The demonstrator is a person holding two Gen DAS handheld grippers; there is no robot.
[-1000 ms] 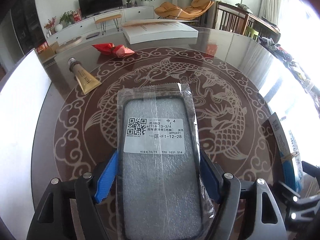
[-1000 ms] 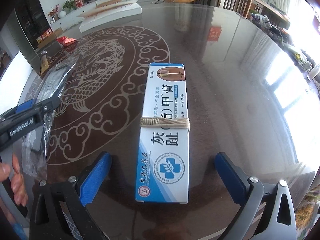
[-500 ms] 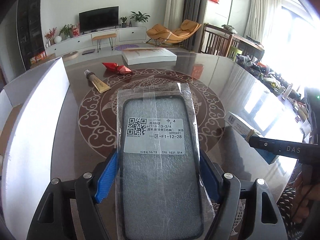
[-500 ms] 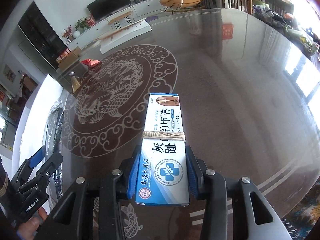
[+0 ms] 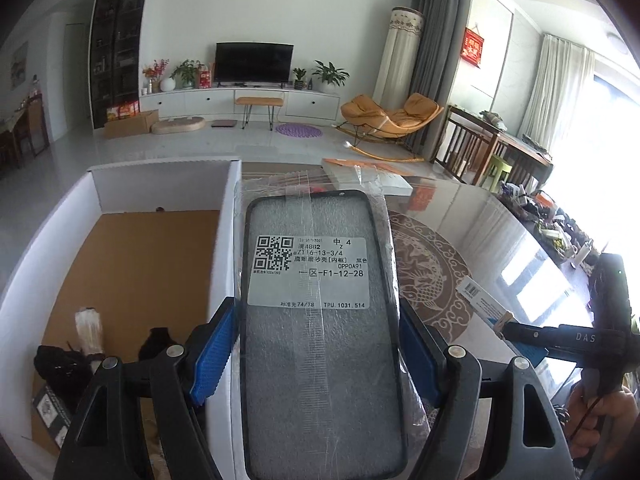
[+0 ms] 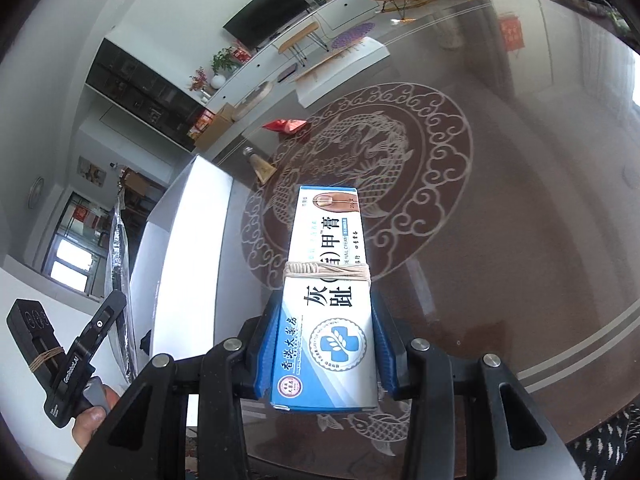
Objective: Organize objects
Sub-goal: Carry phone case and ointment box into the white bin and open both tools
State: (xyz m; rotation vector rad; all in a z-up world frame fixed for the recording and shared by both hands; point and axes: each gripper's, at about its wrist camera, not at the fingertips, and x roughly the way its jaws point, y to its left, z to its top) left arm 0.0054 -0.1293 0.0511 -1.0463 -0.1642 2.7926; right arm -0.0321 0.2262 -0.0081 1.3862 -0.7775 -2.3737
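Note:
My left gripper (image 5: 316,356) is shut on a bagged black phone case (image 5: 320,320) with a white QR label, held in the air over the right wall of a white cardboard box (image 5: 228,248). My right gripper (image 6: 326,344) is shut on a blue and white nail cream box (image 6: 326,292) with a rubber band round it, held above the glass table (image 6: 520,220). The right gripper with its box also shows at the right of the left wrist view (image 5: 492,316). The phone case shows edge-on in the right wrist view (image 6: 118,264).
The white box has a brown floor (image 5: 140,264) with a few dark items at its near end (image 5: 60,364). On the table lie a gold tube (image 6: 262,166), a red packet (image 6: 286,125) and a flat white box (image 6: 340,68).
Both grippers have lifted their objects and swung left toward the white box. The right gripper shut on the nail cream box earlier in this span; the left held the phone case throughout.

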